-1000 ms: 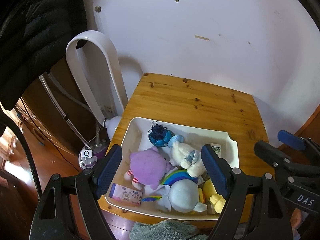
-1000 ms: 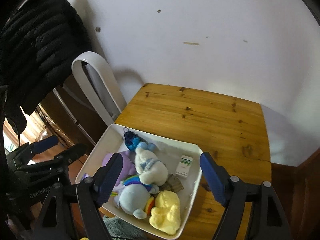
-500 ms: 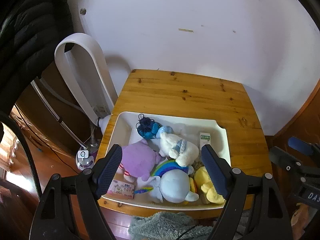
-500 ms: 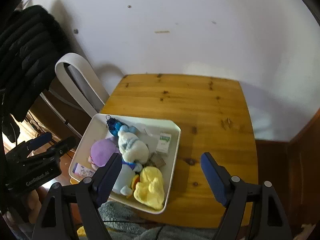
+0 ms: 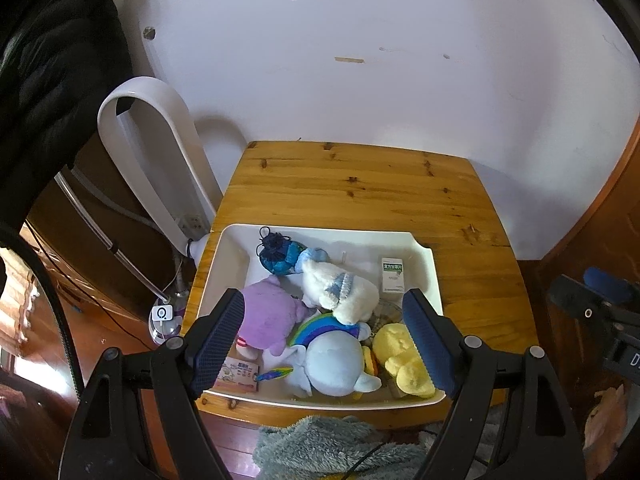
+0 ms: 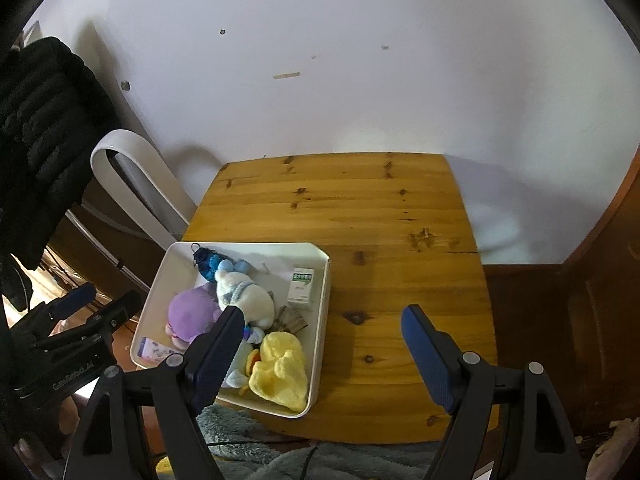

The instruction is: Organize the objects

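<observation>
A white tray (image 5: 426, 268) (image 6: 320, 312) sits on the near left part of a wooden table (image 5: 352, 188) (image 6: 384, 216). It holds a purple plush (image 5: 268, 316) (image 6: 188, 312), a white plush (image 5: 340, 288) (image 6: 244, 292), a pale blue plush with a rainbow (image 5: 332, 356), a yellow plush (image 5: 404, 360) (image 6: 280, 368), a blue pouch (image 5: 278, 254) (image 6: 206, 262), a small green-white box (image 5: 392, 276) (image 6: 301, 285) and a small card box (image 5: 240, 374). My left gripper (image 5: 324, 344) is open and empty above the tray. My right gripper (image 6: 322, 356) is open and empty above the tray's right rim.
A white bladeless fan (image 5: 160, 160) (image 6: 140, 184) stands left of the table against the wall. A black jacket (image 5: 48, 60) hangs at the left. A grey fluffy cloth (image 5: 332, 448) lies below the table's near edge. Wooden panelling (image 6: 600, 280) rises on the right.
Both grippers have drawn back and swung right, so the table and tray sit further left and lower in view. Both stay open. The objects in the tray have not moved.
</observation>
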Available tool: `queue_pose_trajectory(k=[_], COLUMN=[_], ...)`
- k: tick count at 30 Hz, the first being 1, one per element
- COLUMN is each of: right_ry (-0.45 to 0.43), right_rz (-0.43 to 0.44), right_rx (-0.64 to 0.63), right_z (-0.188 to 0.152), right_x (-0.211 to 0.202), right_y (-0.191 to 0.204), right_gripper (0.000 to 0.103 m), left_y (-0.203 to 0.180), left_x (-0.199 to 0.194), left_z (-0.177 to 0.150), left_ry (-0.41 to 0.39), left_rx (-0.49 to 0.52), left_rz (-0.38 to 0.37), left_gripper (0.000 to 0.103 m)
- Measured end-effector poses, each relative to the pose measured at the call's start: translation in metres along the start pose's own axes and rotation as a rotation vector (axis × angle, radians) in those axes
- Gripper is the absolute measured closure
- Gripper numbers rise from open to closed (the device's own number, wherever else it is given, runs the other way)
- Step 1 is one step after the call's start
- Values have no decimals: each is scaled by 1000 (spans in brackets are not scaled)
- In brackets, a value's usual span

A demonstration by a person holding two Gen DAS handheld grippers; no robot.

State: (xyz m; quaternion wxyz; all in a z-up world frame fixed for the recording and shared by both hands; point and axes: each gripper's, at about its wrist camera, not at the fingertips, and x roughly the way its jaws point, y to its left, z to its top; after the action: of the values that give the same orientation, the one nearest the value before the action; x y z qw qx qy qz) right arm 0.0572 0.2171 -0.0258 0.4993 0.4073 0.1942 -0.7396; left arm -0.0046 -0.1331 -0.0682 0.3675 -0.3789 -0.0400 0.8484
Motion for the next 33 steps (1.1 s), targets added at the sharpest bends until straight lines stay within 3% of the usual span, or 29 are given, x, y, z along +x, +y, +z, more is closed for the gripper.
queue_pose_trajectory(k=[33], right_ry=[-10], right_rz=[-33], right_rx=[12], right_z=[2], right_x=[-1], right_y=[-11], right_gripper=[21], left_y=[-15], left_x=[1], left_z=[6], left_ry=[42], left_rx=[16], left_rz=[-18], left_gripper=[19])
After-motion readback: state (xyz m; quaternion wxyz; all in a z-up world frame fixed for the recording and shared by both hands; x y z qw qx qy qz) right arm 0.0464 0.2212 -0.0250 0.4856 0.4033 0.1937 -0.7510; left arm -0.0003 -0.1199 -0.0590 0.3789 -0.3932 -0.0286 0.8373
